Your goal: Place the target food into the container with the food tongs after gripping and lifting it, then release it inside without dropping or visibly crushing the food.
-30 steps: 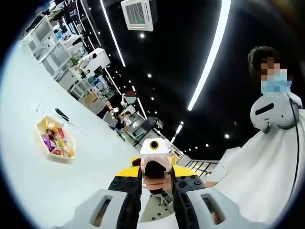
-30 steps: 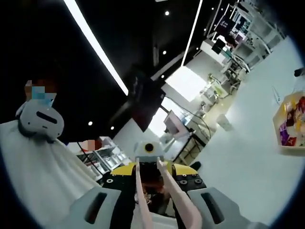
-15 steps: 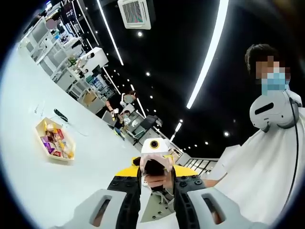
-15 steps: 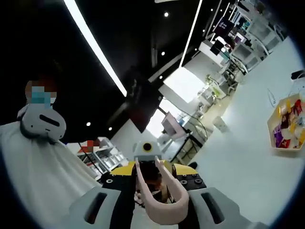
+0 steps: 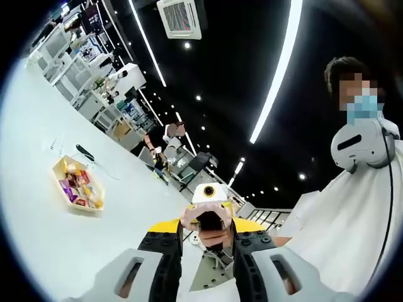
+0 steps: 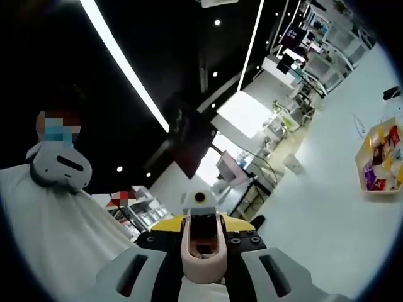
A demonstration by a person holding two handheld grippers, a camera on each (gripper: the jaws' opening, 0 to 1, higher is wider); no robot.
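My two grippers face each other, lifted and tilted up toward the ceiling. Pink food tongs [image 6: 201, 264] sit between the right gripper's [image 6: 203, 236] jaws, bent end nearest the camera, arms running forward. In the left gripper view the tongs' [image 5: 213, 238] other end fills the narrow gap of my left gripper [image 5: 206, 242], in front of the right gripper's yellow body [image 5: 162, 225]. A tray [image 5: 56, 173] of several coloured food packets lies on the white table [image 5: 38, 239] far to the left. That tray [image 6: 360, 160] sits at the right edge of the right gripper view.
A person in white with a grey headset [image 5: 365, 145] stands close behind the grippers, also seen as a headset [image 6: 60, 167] on the left. A black object [image 5: 85, 153] lies past the tray. Shelves and desks line the table's far side.
In the right gripper view the tongs went from two long spread arms to a compact U between the jaws, which narrowed. Both views tilted slightly; the tray kept its place on the table.
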